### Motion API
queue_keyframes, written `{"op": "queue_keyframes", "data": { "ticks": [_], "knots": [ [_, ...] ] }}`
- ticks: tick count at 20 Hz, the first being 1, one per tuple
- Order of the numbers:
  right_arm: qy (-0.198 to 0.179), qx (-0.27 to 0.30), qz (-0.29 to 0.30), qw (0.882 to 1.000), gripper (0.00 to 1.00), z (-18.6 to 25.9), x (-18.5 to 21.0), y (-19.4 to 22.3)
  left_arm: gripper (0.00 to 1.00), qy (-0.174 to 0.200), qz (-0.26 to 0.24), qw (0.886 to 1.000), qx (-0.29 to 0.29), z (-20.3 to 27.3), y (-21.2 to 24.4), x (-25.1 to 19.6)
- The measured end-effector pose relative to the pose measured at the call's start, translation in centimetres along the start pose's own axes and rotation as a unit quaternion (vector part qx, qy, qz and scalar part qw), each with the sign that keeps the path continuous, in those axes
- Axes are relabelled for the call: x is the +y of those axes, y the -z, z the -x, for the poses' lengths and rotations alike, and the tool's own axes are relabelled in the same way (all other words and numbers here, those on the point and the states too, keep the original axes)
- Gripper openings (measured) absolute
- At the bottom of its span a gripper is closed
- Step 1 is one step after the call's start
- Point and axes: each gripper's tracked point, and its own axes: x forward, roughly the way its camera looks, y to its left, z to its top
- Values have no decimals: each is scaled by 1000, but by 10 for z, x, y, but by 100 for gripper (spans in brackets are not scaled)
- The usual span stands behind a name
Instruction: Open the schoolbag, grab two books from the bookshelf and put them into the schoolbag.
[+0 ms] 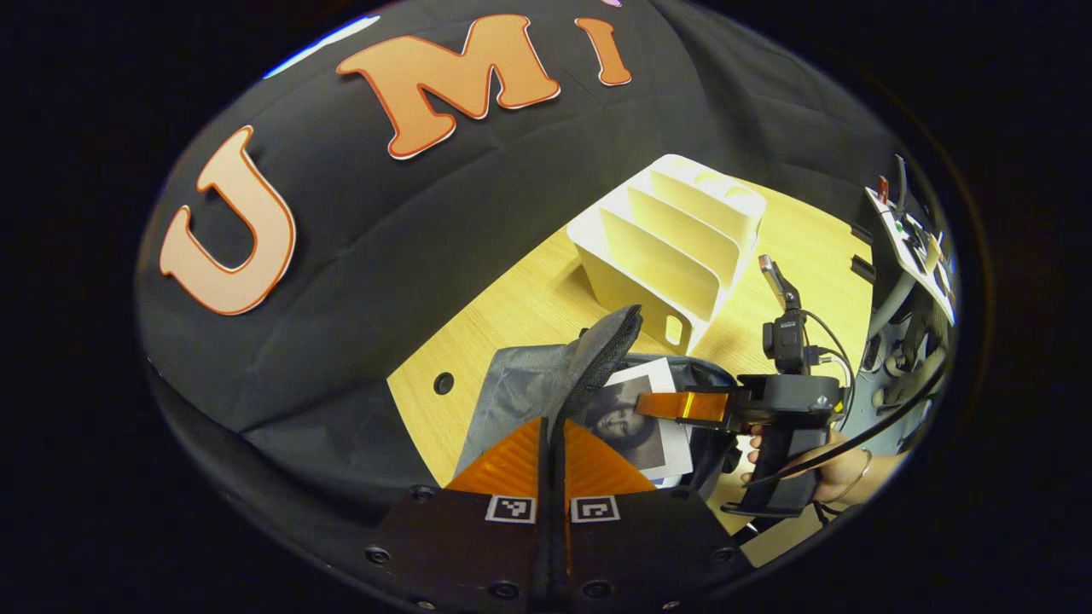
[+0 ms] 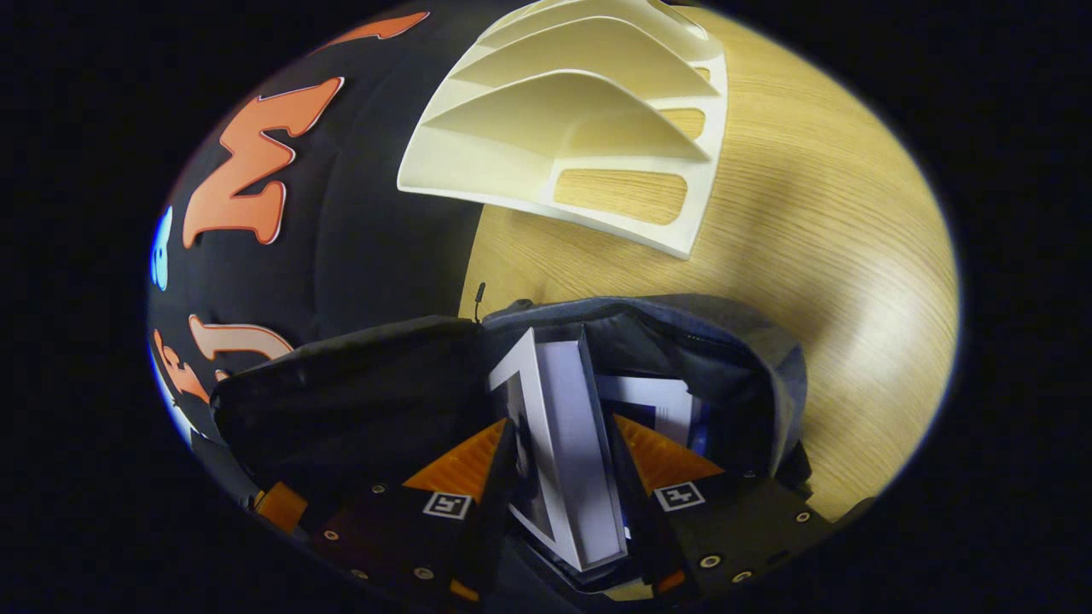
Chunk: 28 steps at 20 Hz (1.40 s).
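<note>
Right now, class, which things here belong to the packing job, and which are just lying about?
Job:
- schoolbag, open
- book, in the right tool, over the bag's mouth
- second book, inside the bag
- bookshelf, slots bare
- left tool, pinching the bag's flap

Lying about:
- table
- equipment at the table's far edge
</note>
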Motion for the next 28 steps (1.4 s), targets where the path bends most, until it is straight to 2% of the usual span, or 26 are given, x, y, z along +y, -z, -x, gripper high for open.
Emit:
{"op": "queue_keyframes", "data": {
  "ticks": [1, 2, 3, 4, 7, 10, 12, 16, 18, 19, 20, 21, 22, 23, 24, 25, 27, 28],
  "knots": [
    [7, 1, 4, 1000, 65, 5, -4, 1, 1, 1, 2, 1000, 1, -2, 2, -1],
    [12, 2, 5, 1000, 62, 11, -7, 0, 1, 5, 6, 1000, 1, -4, 5, -4],
    [11, 3, 6, 1000, 82, 18, -7, -2, 1, 9, 10, 1000, 0, -5, 7, -7],
    [14, 3, 6, 1000, 89, 25, -8, -5, 1, 14, 14, 1000, 2, -7, 9, -9],
    [32, -3, 21, 999, 98, 51, -15, -20, 1, 24, 27, 999, 3, -10, 17, -18],
    [63, -21, 53, 996, 98, 80, -27, -42, 1, 37, 46, 998, 9, -12, 25, -31],
    [99, -36, 76, 992, 98, 100, -40, -61, 1, 53, 59, 997, 9, -12, 30, -46],
    [138, -34, 121, 982, 98, 132, -50, -87, 5, 86, 115, 989, 28, -20, 47, -79],
    [147, -30, 144, 978, 98, 142, -52, -99, 12, 110, 148, 982, 44, -23, 60, -103],
    [151, -25, 157, 976, 98, 145, -53, -104, 34, 116, 164, 978, 54, -24, 61, -111],
    [154, -20, 168, 973, 98, 149, -55, -109, 32, 117, 180, 975, 63, -25, 66, -118],
    [156, -13, 176, 972, 98, 151, -56, -114, 42, 108, 194, 972, 72, -30, 77, -125],
    [158, -5, 183, 970, 99, 155, -58, -120, 45, 103, 207, 970, 80, -34, 85, -132],
    [160, 2, 193, 968, 98, 159, -60, -128, 55, 93, 220, 967, 85, -36, 91, -137],
    [162, 7, 206, 965, 98, 164, -62, -136, 60, 88, 229, 965, 89, -37, 95, -146],
    [166, 13, 222, 961, 98, 169, -65, -144, 71, 79, 238, 964, 91, -38, 95, -155],
    [169, 21, 261, 950, 98, 180, -63, -163, 95, 50, 251, 963, 83, -32, 82, -169],
    [167, 21, 281, 945, 98, 186, -60, -173, 97, 33, 258, 963, 69, -32, 71, -168]
  ]
}}
